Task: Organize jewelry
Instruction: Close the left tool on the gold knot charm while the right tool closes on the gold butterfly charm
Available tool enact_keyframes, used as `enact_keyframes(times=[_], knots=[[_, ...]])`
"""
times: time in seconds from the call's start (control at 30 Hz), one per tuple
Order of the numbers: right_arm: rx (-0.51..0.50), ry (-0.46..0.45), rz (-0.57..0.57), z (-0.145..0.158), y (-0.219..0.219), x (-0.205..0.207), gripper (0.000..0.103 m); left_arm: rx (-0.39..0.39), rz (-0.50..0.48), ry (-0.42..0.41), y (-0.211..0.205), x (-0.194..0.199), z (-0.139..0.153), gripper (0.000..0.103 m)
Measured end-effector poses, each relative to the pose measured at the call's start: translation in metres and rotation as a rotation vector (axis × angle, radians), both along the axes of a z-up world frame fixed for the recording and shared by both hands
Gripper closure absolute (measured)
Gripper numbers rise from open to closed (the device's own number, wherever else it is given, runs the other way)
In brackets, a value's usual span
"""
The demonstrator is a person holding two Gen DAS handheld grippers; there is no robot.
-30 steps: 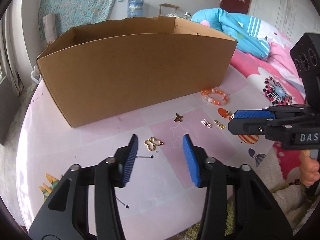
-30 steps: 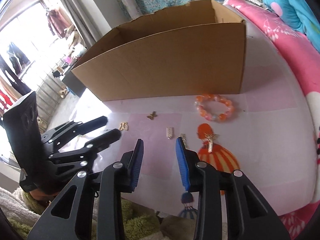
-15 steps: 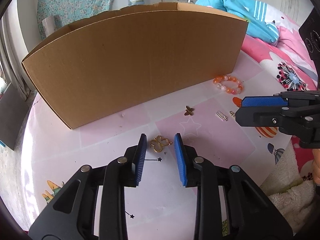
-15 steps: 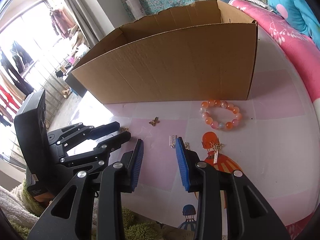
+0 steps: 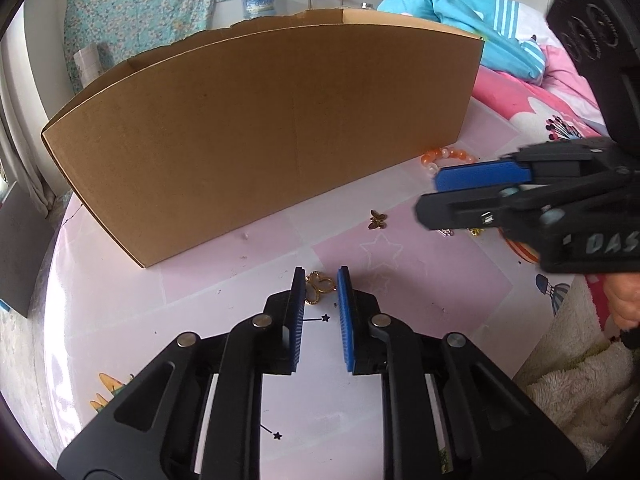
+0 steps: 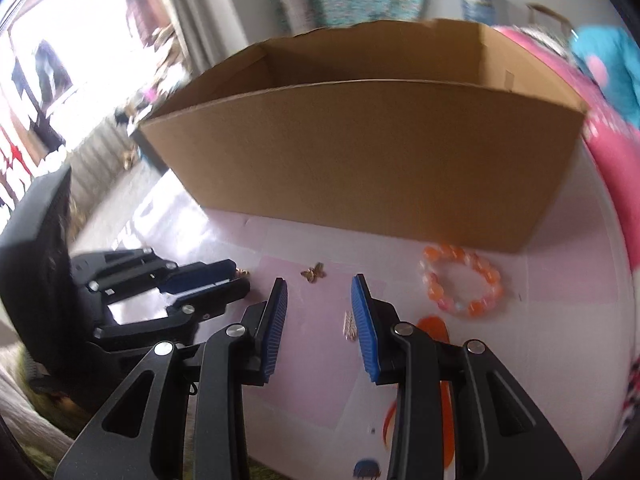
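A gold looped pendant lies on the pink table cover between the blue pads of my left gripper. Its jaws are closing, with slim gaps still showing beside the pendant. My right gripper is open above the cover and holds nothing; in the left wrist view the right gripper comes in from the right. A small silver bar charm lies just inside its right pad. A tiny butterfly charm and an orange bead bracelet lie in front of the cardboard box.
The open box fills the back of the table. An orange earring lies partly hidden under the right finger. The left gripper sits close on the left. A pink bed lies to the right, a fluffy rug below.
The left jaws have narrowed around the gold pendant. The right gripper has shifted left toward the box and rolled, and its view is now blurred.
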State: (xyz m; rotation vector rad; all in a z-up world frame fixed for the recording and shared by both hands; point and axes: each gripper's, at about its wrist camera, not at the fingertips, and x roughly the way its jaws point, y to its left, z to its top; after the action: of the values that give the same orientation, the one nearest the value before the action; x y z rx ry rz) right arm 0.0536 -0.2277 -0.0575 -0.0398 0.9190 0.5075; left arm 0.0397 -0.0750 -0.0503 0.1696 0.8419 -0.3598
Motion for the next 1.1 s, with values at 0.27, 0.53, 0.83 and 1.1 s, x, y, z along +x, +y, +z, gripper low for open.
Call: enact_keyframes(times=[0.27, 0.53, 0.83, 1.1], knots=[[-0.123, -0.025, 0.151, -0.009, 0.027, 0.019, 0.077, 0.006, -0.001, -0.001, 0.004, 0.002, 0.001, 0.088], [-0.182, -0.027, 0.216, -0.013, 0.042, 0.027, 0.089, 0.004, -0.002, -0.002, 0.005, 0.002, 0.001, 0.088], [-0.167, -0.018, 0.203, -0.011, 0.042, 0.026, 0.091, -0.003, -0.001, -0.002, 0.005, 0.001, 0.002, 0.088], [-0.156, -0.037, 0.194, 0.000, 0.034, 0.021, 0.091, -0.014, -0.003, 0.001, 0.008, 0.000, 0.003, 0.097]])
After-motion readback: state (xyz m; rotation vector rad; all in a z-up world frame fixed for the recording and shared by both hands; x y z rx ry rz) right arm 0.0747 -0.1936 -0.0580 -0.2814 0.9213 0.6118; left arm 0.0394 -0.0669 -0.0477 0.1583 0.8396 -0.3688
